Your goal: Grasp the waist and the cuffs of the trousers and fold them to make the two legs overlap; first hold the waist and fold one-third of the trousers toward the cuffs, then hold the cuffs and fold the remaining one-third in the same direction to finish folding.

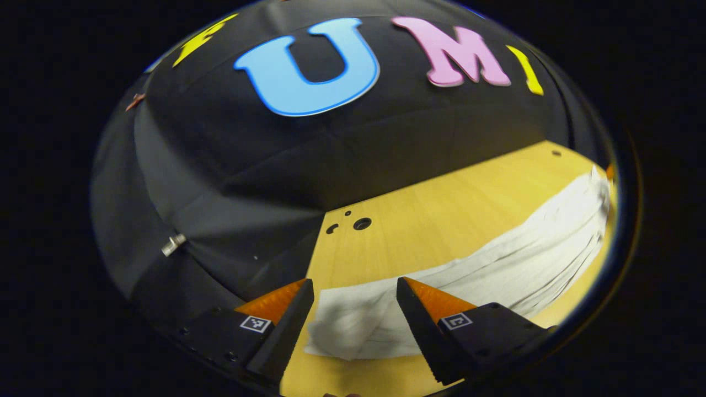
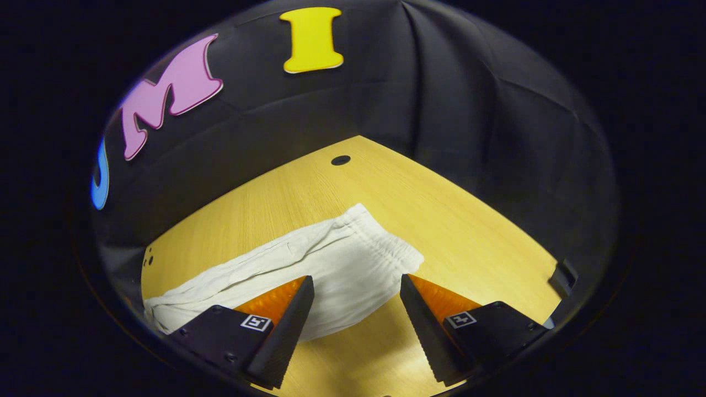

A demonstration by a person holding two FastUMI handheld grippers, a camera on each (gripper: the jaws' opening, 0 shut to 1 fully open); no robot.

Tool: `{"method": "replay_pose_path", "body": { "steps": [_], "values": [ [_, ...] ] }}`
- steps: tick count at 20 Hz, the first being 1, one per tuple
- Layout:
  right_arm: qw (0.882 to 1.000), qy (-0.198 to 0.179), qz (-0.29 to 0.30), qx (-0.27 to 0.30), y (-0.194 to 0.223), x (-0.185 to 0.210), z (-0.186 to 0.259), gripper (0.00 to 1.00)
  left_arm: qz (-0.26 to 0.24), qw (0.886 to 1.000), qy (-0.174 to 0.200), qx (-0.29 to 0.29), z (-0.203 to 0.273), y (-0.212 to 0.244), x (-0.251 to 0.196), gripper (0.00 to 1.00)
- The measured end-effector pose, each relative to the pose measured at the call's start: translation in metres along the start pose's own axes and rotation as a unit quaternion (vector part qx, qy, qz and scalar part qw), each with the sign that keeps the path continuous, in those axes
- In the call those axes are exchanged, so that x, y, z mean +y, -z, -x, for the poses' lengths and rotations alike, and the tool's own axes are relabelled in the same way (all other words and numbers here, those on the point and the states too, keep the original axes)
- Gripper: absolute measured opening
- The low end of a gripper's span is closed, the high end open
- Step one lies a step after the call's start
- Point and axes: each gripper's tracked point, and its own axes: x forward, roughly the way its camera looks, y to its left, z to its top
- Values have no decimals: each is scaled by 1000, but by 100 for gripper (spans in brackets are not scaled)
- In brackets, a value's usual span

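Observation:
White trousers (image 1: 496, 264) lie flat along the wooden table (image 1: 419, 220), with the legs laid one over the other. In the left gripper view the cuff end (image 1: 353, 325) sits between the fingers of my left gripper (image 1: 356, 289), which is open just above the cloth. In the right gripper view the gathered elastic waist (image 2: 386, 242) lies ahead of my right gripper (image 2: 357, 286); this gripper is open too and hovers over the seat of the trousers (image 2: 342, 281). Neither gripper holds anything.
The table has a few small round holes near its far left corner (image 1: 361, 223) and one near the back edge (image 2: 340, 160). Black cloth walls close in the table on the far sides. A dark bracket (image 2: 562, 273) sits at the right edge.

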Motion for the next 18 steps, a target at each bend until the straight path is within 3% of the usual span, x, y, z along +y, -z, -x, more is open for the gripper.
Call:
{"method": "replay_pose_path", "body": {
  "steps": [5, 8, 10, 12, 13, 14, 16, 18],
  "values": [
    [996, 15, -81, 41, 22, -13, -9, 98, 103, 994, 42, -10, 7, -7, -14, 96],
    [988, 26, -145, 54, 28, -22, -17, 99, 202, 975, 91, -7, 7, -5, -32, 96],
    [982, 35, -178, 54, 27, -25, -25, 98, 303, 946, 117, -13, 17, -22, -40, 96],
    [978, 39, -197, 56, 22, -28, -30, 98, 399, 907, 132, -32, 20, -36, -33, 95],
    [976, 41, -204, 58, 20, -28, -31, 98, 427, 893, 133, -46, 24, -41, -27, 95],
    [975, 41, -210, 59, 19, -28, -32, 98, 440, 887, 132, -55, 25, -41, -20, 90],
    [973, 42, -219, 60, 17, -28, -34, 98, 467, 871, 137, -62, 30, -42, -16, 94],
    [971, 46, -225, 61, 16, -29, -35, 98, 518, 840, 145, -70, 28, -47, -15, 95]
  ]
}}
